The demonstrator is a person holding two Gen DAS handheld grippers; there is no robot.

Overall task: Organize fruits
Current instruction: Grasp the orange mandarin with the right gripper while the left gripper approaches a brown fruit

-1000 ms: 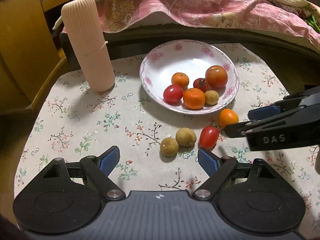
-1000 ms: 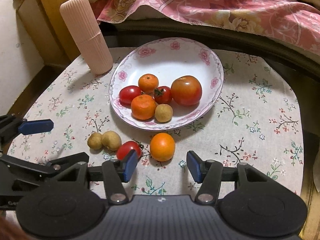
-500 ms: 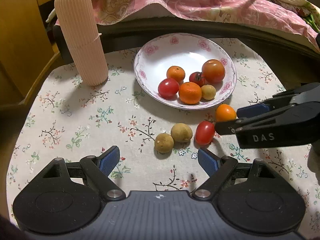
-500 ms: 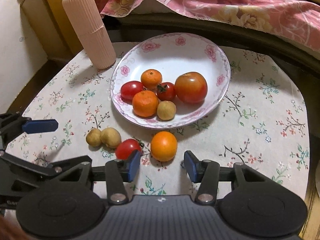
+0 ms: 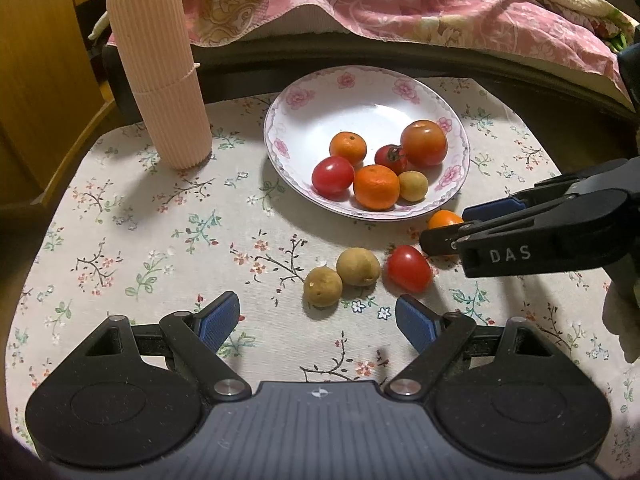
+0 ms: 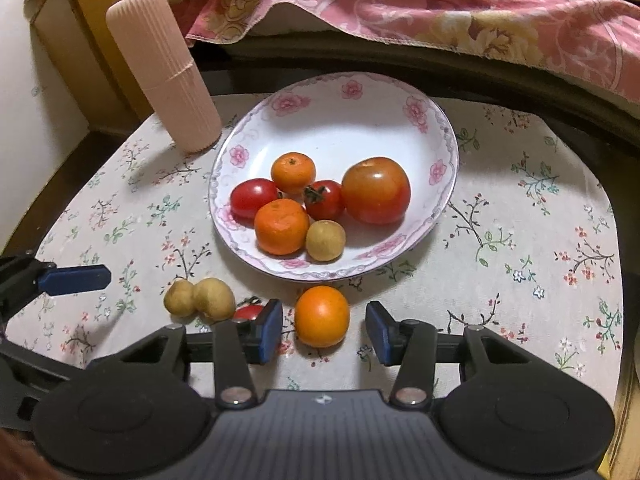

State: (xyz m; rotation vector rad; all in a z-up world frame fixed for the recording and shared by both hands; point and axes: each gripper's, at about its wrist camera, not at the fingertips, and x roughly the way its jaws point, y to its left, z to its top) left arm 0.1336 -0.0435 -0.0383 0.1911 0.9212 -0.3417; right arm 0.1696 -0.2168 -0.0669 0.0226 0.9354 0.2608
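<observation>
Right gripper (image 6: 324,330) has narrowed its jaws around the loose mandarin (image 6: 322,316) just off the plate's (image 6: 440,120) near rim; pads not yet touching it. Pick looks imminent. Left gripper (image 5: 318,320) hangs wide open, empty, short of two longans (image 5: 340,278).

Six fruits sit in the floral plate (image 5: 404,88); four lie on the tablecloth (image 5: 160,232).

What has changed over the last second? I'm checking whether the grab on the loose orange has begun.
The right gripper has come forward around the loose orange and narrowed its jaws, with small gaps left. The left gripper stays wide open. The plate and other fruit are unmoved.
</observation>
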